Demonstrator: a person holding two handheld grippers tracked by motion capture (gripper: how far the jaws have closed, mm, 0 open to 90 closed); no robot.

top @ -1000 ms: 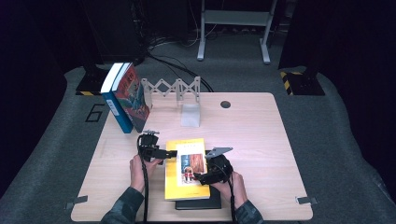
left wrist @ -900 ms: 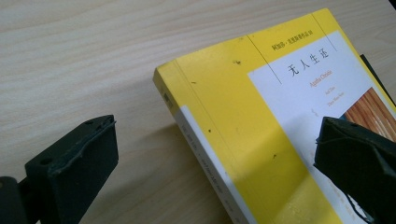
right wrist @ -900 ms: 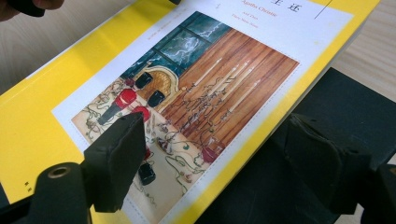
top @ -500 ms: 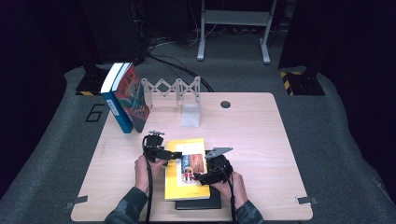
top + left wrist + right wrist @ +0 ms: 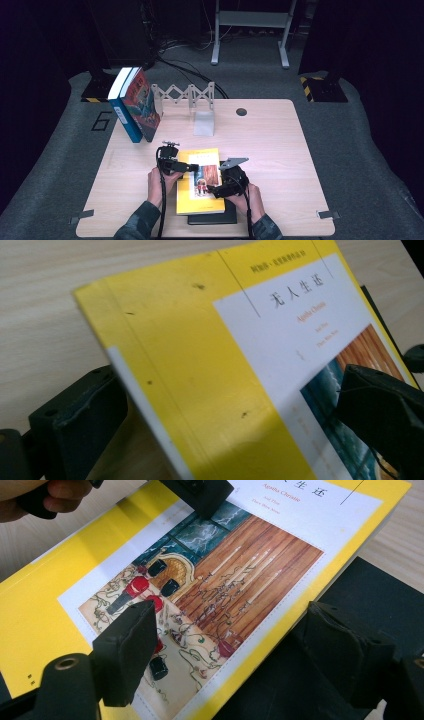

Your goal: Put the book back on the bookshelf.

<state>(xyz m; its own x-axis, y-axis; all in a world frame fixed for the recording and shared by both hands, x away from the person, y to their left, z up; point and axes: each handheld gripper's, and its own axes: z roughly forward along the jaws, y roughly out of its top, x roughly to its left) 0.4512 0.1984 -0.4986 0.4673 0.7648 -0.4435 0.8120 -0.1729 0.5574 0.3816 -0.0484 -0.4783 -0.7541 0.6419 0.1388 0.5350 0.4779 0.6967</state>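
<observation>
The yellow book lies on a black book near the front edge of the tabletop. The left tool straddles its left edge, one jaw under, one over the cover; whether they pinch, I cannot tell. The right tool straddles the right edge, jaws wide, not pressing.

The yellow book bears the Chinese title "无人生还" on its white cover panel, with "Agatha Christie" beneath. A large "6" marks the grey floor.
</observation>
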